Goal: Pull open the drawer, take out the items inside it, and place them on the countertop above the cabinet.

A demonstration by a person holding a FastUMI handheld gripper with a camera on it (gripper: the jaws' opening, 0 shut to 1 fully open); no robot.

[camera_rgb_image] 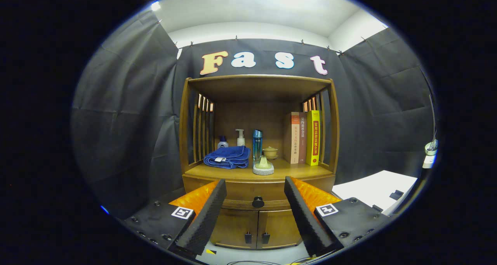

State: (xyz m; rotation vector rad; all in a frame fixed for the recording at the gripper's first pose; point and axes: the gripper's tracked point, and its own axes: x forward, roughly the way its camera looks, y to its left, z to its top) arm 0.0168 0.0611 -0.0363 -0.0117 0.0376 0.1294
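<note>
Black cloth walls close in on both sides of a wooden cabinet (258,156) that stands against the back of the booth, with open floor between it and the gripper (255,188). Its fingers (205,214) are spread wide apart and grip nothing; the drawer (256,200) sits shut between them, its dark round knob (258,202) centred in the gap and some way beyond the tips. Just above the drawer front runs the countertop (295,171), whose front edge is bare on the right. Further back on it lie a folded blue towel (227,157), a pump bottle (240,137), a tall blue bottle (257,144), a small lidded cup (270,152) and what looks like a pale ornament on a stone base (263,166), with upright books (303,137) against the right slats. Two small doors (254,228) close the cabinet below the drawer.
</note>
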